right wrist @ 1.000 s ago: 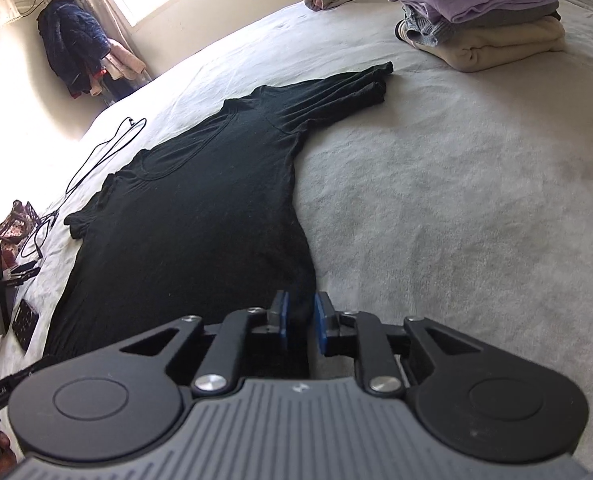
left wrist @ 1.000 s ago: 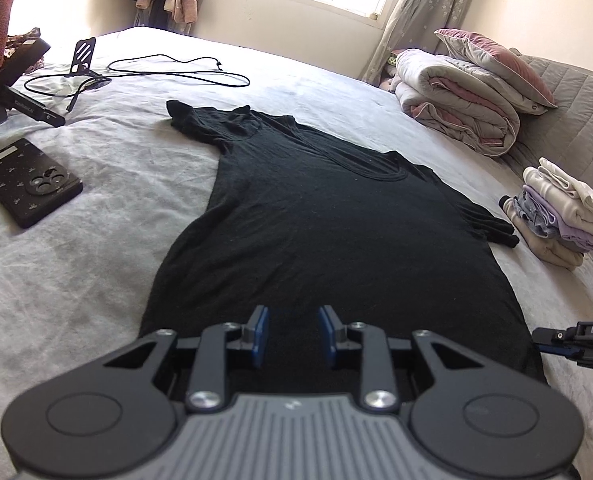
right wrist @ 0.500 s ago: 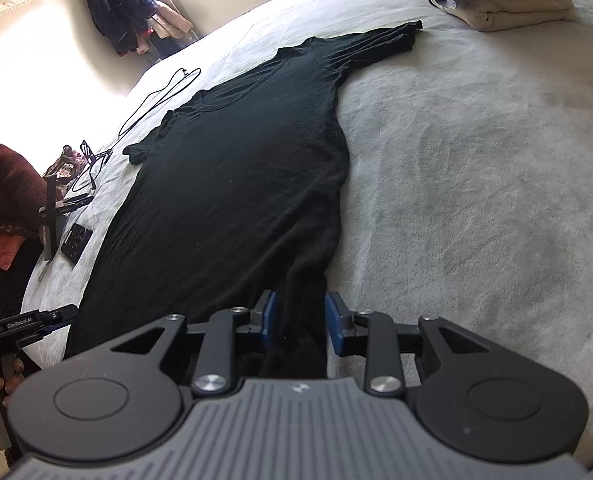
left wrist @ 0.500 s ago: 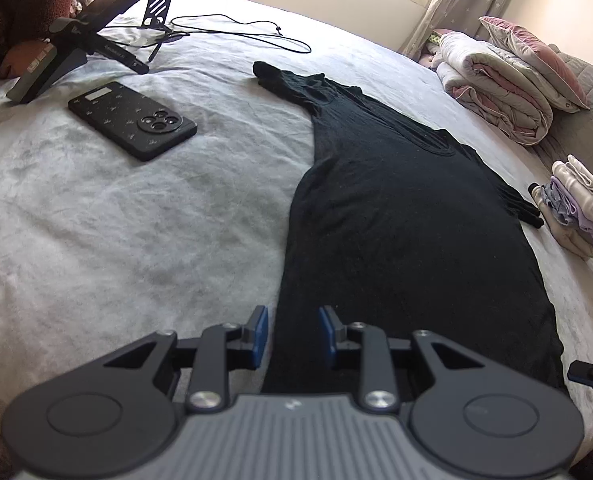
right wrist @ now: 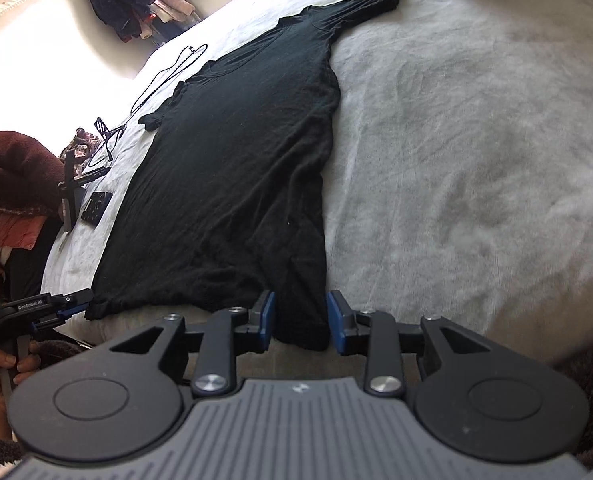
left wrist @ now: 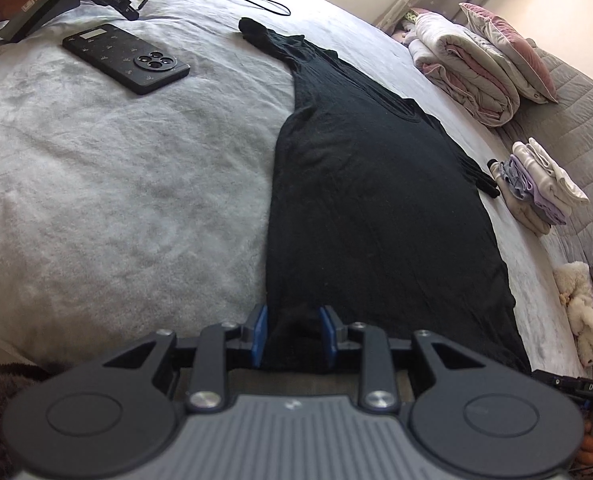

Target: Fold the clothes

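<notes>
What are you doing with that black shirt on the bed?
A person is getting ready to fold the black T-shirt, which lies spread flat on the grey bed. The left gripper and right gripper each sit at a bottom corner of its hem. The corners lie between the fingers, not clearly pinched, and the right jaws are opening. A phone and a stack of folded clothes lie nearby.

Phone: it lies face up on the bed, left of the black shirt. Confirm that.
Not quite. The phone lies on the bed left of the black shirt, but face down: the left wrist view shows its camera ring and patterned back.
</notes>
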